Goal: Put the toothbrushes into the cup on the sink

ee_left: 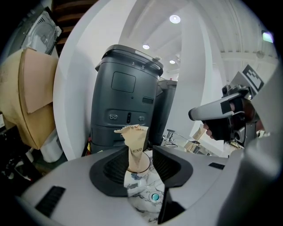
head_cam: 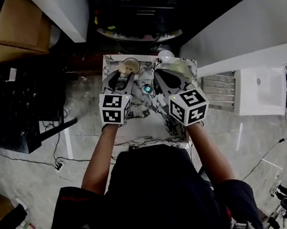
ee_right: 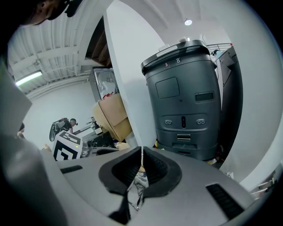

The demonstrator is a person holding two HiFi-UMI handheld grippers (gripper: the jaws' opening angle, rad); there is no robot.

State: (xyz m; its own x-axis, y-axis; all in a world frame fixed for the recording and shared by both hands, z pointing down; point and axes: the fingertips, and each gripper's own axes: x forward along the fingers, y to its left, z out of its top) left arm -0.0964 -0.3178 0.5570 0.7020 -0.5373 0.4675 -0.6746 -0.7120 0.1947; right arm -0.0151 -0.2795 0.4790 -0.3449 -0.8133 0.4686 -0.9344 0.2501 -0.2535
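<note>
A wrapped toothbrush in tan paper stands upright in the cup at the back of the marble sink top. My left gripper hovers just in front of that cup, and in the left gripper view it is open, pads clear of the wrapper on both sides. To the right, my right gripper is above the sink beside the drain. In the right gripper view it is shut on a thin pale edge that looks like another wrapped toothbrush.
A faucet stands at the back right of the sink. Behind the counter is a tall dark grey machine, with a white partition and a cardboard box to the left. Cables lie on the floor at left.
</note>
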